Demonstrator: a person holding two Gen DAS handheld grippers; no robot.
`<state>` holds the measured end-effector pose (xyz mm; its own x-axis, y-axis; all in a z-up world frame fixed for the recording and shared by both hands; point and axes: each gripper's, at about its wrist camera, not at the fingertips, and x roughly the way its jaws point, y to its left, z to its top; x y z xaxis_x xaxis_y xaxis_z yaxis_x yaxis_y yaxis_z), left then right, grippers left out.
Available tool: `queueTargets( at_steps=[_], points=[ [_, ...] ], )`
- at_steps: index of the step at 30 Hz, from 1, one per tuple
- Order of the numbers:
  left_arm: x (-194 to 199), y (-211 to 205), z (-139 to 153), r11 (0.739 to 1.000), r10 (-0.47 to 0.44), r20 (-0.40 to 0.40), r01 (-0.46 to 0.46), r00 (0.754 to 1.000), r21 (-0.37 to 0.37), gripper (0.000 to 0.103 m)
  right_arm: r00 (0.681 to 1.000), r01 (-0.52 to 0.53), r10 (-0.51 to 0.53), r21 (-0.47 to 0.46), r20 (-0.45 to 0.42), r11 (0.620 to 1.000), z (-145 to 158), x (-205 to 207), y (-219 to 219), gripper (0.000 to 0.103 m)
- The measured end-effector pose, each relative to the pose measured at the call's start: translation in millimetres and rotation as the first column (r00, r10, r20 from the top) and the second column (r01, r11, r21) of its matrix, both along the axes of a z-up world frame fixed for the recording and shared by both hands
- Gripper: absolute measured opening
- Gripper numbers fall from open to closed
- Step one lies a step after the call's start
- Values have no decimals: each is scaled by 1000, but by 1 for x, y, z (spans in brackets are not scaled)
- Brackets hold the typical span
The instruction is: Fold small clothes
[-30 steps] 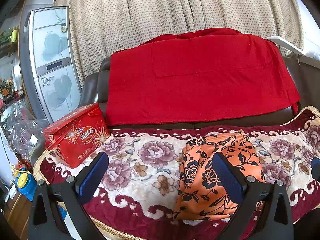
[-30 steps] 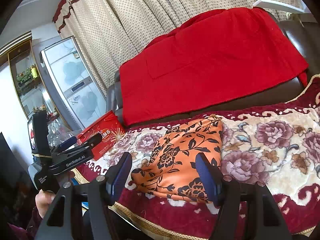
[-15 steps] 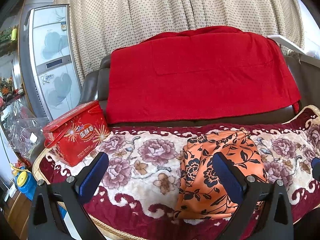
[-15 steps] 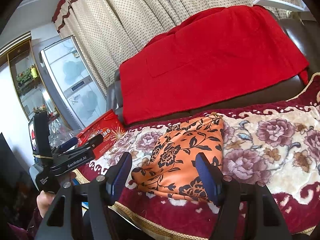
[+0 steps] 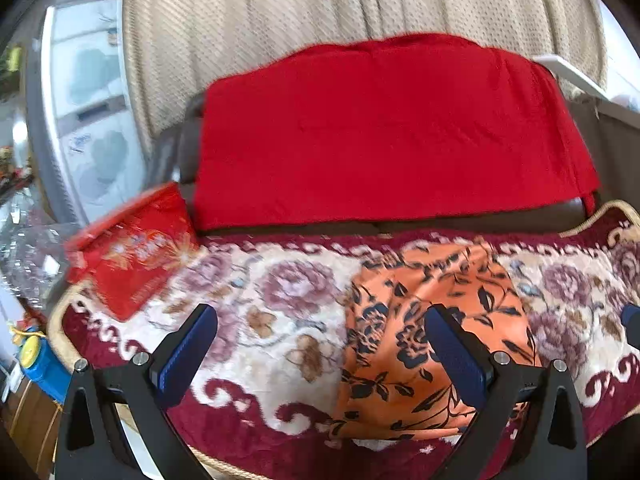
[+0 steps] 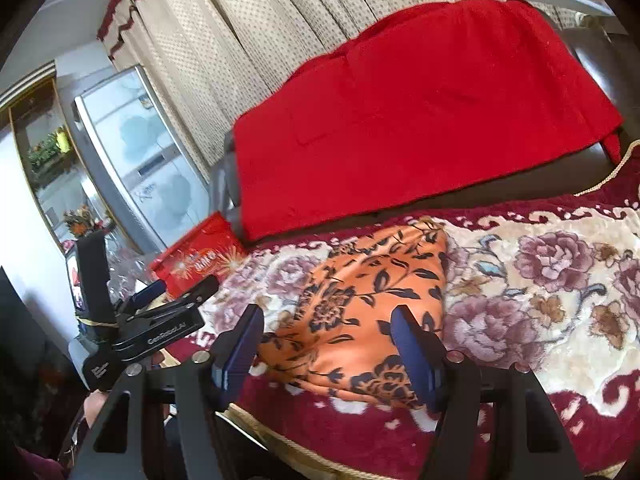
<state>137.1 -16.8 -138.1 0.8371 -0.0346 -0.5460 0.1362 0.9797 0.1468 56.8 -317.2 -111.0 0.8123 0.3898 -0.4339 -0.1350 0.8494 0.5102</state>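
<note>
Your left claw [image 5: 320, 348] is spread wide with nothing between its blue pads; it hangs over the near edge of the sofa seat, its right pad [image 5: 454, 354] in front of the orange cloth [image 5: 432, 320] but, as far as you can tell, not touching it. Your right claw [image 6: 328, 344] is also apart and its jaws are opening; the cloth's near edge shows in the gap between them, yet neither pad presses on it.

The cloth, orange with black flowers, lies folded into a rough bundle on the floral blanket [image 5: 280, 312] that covers the seat. It sits toward the front of the seat, its near hem close to the blanket's dark red border, its far end reaching almost to the backrest.

A red throw [image 5: 384, 132] drapes over the sofa back behind it. At the left end of the seat stands a red tin [image 5: 132, 256], well apart from the cloth. Beyond that you see a fridge [image 5: 88, 112] and a dotted curtain [image 5: 320, 4].

In the right wrist view, your left claw's body [image 6: 156, 328] shows at the lower left, beside the seat's front corner, with your hand [image 6: 96, 404] beneath it.
</note>
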Motion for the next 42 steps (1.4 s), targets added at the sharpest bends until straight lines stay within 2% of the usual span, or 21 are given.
queueTargets(
  at_steps=[2, 4, 7, 9, 10, 13, 15, 16, 18, 20, 22, 24, 26, 28, 29, 30, 32, 35, 36, 38, 42],
  points=[
    [21, 3, -13, 999, -39, -75, 36, 996, -37, 103, 999, -12, 11, -14, -46, 1000, -12, 16, -6, 73],
    [50, 10, -31, 993, -79, -166, 63, 983, -100, 103, 995, -8, 9, 15, -97, 1000, -25, 34, -16, 73],
    [103, 23, -68, 978, -133, -316, 74, 939, -193, 103, 986, -10, 21, 66, -165, 998, -50, 68, -34, 73],
    [132, 31, -94, 971, -140, -418, 43, 898, -233, 103, 979, -3, 25, 107, -205, 994, -66, 90, -45, 73],
    [143, 35, -104, 957, -180, -450, 52, 875, -284, 103, 974, 2, 30, 140, -224, 990, -74, 99, -50, 73],
    [162, 46, -125, 910, -244, -491, 24, 836, -413, 103, 955, 2, 77, 268, -286, 964, -103, 135, -63, 73],
    [168, 47, -136, 874, -318, -503, 43, 804, -484, 103, 945, 4, 103, 328, -310, 945, -120, 151, -67, 73],
    [171, 47, -141, 865, -339, -514, 47, 788, -499, 103, 939, -1, 124, 358, -322, 934, -129, 159, -66, 73],
    [174, 44, -152, 875, -331, -546, 35, 770, -483, 103, 930, -11, 155, 396, -334, 918, -142, 166, -62, 73],
    [174, 39, -158, 866, -355, -556, 40, 752, -499, 103, 921, -40, 201, 432, -333, 901, -154, 171, -53, 74],
    [171, 30, -163, 844, -407, -560, 63, 722, -533, 103, 927, -53, 200, 418, -318, 907, -153, 174, -45, 78],
    [164, 18, -165, 805, -495, -548, 120, 674, -580, 103, 929, -77, 219, 426, -297, 902, -152, 179, -38, 79],
    [160, 8, -170, 789, -524, -548, 129, 653, -601, 103, 932, -84, 224, 431, -285, 898, -155, 183, -30, 78],
    [159, 5, -169, 779, -528, -535, 125, 660, -615, 99, 939, -86, 214, 420, -270, 903, -154, 184, -25, 70],
    [157, 5, -167, 769, -530, -520, 120, 670, -628, 85, 941, -90, 217, 423, -262, 901, -153, 185, -24, 61],
    [156, 4, -164, 762, -534, -510, 124, 674, -635, 77, 944, -91, 216, 430, -251, 898, -152, 184, -23, 56],
    [150, -1, -152, 759, -542, -483, 153, 687, -633, 54, 954, -94, 204, 428, -220, 899, -146, 181, -24, 50],
    [137, -17, -135, 793, -521, -453, 214, 723, -571, 49, 965, -115, 196, 393, -174, 912, -129, 175, -19, 46],
    [133, -20, -132, 794, -520, -448, 217, 727, -568, 48, 968, -121, 196, 390, -158, 913, -123, 173, -19, 46],
    [129, -28, -123, 786, -523, -435, 218, 733, -578, 41, 976, -128, 185, 386, -113, 913, -108, 164, -23, 46],
    [109, -59, -87, 760, -558, -344, 299, 755, -576, 41, 989, -124, 148, 392, -32, 912, -81, 142, -50, 45]
  ],
)
